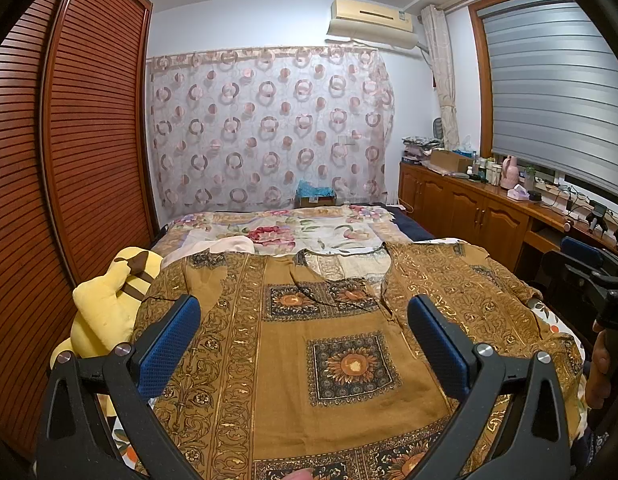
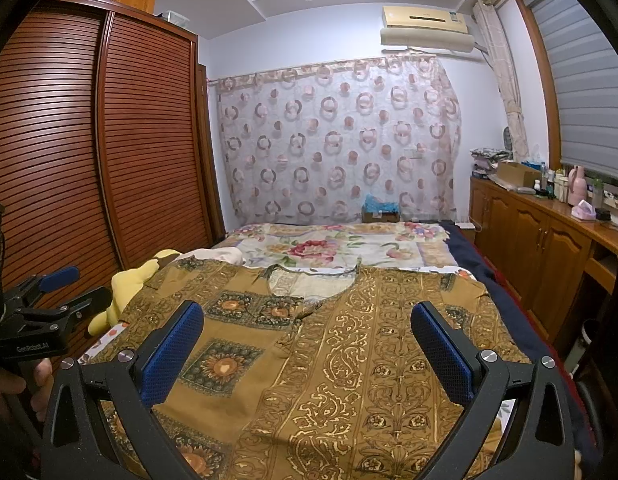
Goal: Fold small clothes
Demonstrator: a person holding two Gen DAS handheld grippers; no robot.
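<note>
Shirt (image 1: 341, 344) lies spread out flat on the bed (image 1: 293, 232), with its round neck hole at the far side. It is brown and gold with flower squares on it. The left gripper (image 1: 305, 340) floats above the shirt with its blue fingers (image 1: 169, 344) wide apart, and it holds nothing. The right gripper (image 2: 307, 348) floats above the shirt too, wide apart and holding nothing. A yellow soft toy (image 1: 105, 304) sits just beside the shirt, next to the brown wardrobe (image 1: 69, 152)
</note>
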